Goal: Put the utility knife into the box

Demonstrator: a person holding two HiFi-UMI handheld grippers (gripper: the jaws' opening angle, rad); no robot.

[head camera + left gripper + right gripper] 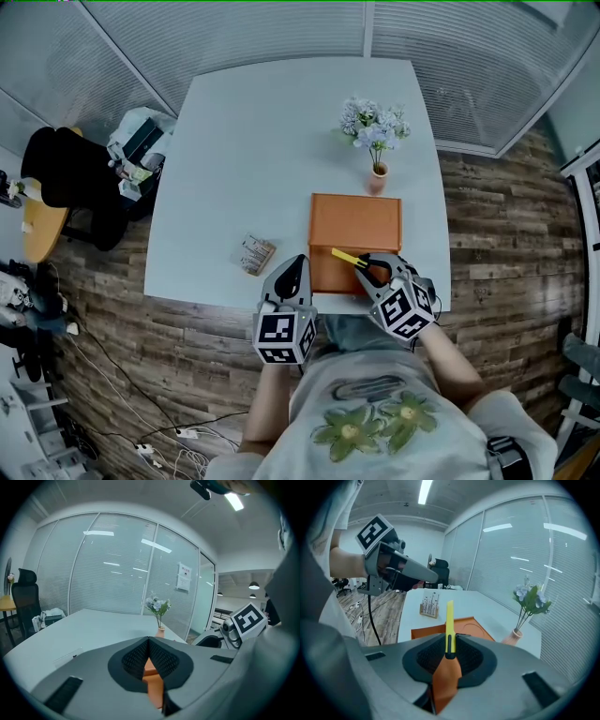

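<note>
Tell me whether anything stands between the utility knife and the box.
Nothing visible does. The right tool grips the utility knife over the near edge of the orange box. The left tool sits at the box's near left corner, off that path. Whether the box top is a closed lid is unclear.

White tabletop (244, 159). Far right: small orange vase (377, 178) of pale flowers (373, 124). Near left: little wooden rack (256, 254). Left, on plank floor (497, 216): black office chair (64, 173).

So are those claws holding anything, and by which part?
The right gripper clamps the yellow utility knife by one end, at its black slider; the rest sticks out. The left gripper is shut, empty.
</note>
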